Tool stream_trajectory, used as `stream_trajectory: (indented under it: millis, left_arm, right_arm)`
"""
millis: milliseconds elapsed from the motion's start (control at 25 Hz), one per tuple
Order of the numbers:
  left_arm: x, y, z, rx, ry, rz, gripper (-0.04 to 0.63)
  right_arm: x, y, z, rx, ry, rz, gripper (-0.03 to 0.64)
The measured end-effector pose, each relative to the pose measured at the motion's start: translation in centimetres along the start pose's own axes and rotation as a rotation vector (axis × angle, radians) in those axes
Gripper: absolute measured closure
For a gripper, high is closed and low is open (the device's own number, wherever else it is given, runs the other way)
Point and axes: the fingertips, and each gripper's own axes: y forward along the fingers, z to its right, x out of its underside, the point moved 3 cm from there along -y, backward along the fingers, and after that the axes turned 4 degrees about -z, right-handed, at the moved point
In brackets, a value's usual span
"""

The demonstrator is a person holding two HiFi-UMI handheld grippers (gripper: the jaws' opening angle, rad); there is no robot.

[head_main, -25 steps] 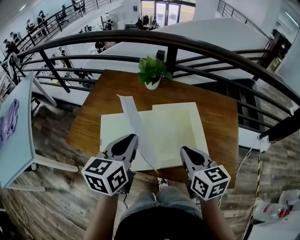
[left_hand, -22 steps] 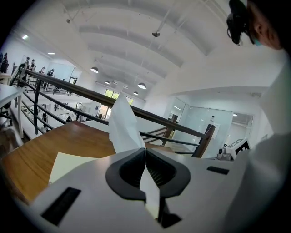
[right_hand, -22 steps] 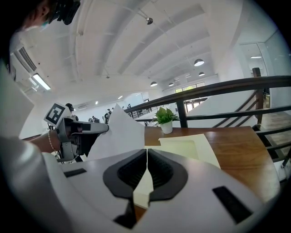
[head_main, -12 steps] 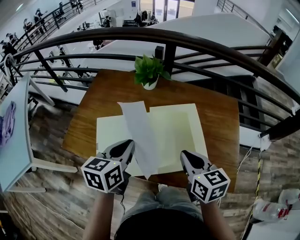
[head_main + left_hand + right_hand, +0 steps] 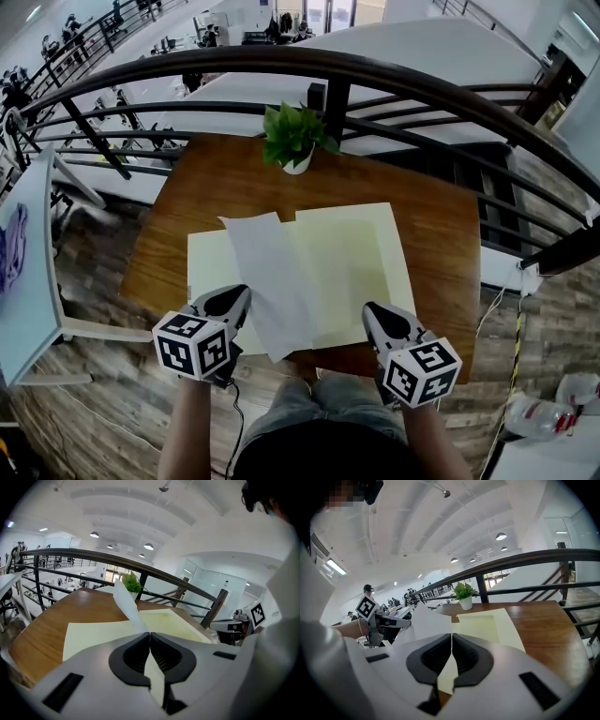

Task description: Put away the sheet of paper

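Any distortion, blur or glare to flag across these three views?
Head view: fisheye bows the railing into an arc; white sheet sharp, evenly lit. Left gripper view: dark round vignette, the left hand-held gripper looms soft and close. Right gripper view: same vignette, bright ceiling lamps, mosaic patch top left.

The left gripper [image 5: 240, 294] is held low at the person's left, pointed forward and tilted downward, with its marker cube turned up towards the head and the left forearm [image 5: 187, 427] stretched out behind it. Its jaws are pressed together on the near edge of the sheet of paper [image 5: 267, 291]. The right gripper [image 5: 368, 308] is carried at much the same height, well apart from the left and likewise tilted forward and down on the right forearm [image 5: 427, 441]; its jaws are closed tip to tip, and whether anything is pinched between them cannot be told.
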Motion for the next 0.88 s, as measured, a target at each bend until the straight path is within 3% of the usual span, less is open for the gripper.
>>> stream_trajectory:
  millis: [400,880]
  left_arm:
    - [2.2,1.3,-1.1,0.047,0.063,-0.109,0.574]
    - [4.0,3.1,-3.9,0.025,0.118,-0.199,0.574]
  right_arm:
    - [0.6,0.4,1.0,0.005,0.014,-0.021,0.588]
    - [1.0,1.0,1.8,0.000,0.032,-0.046,0.588]
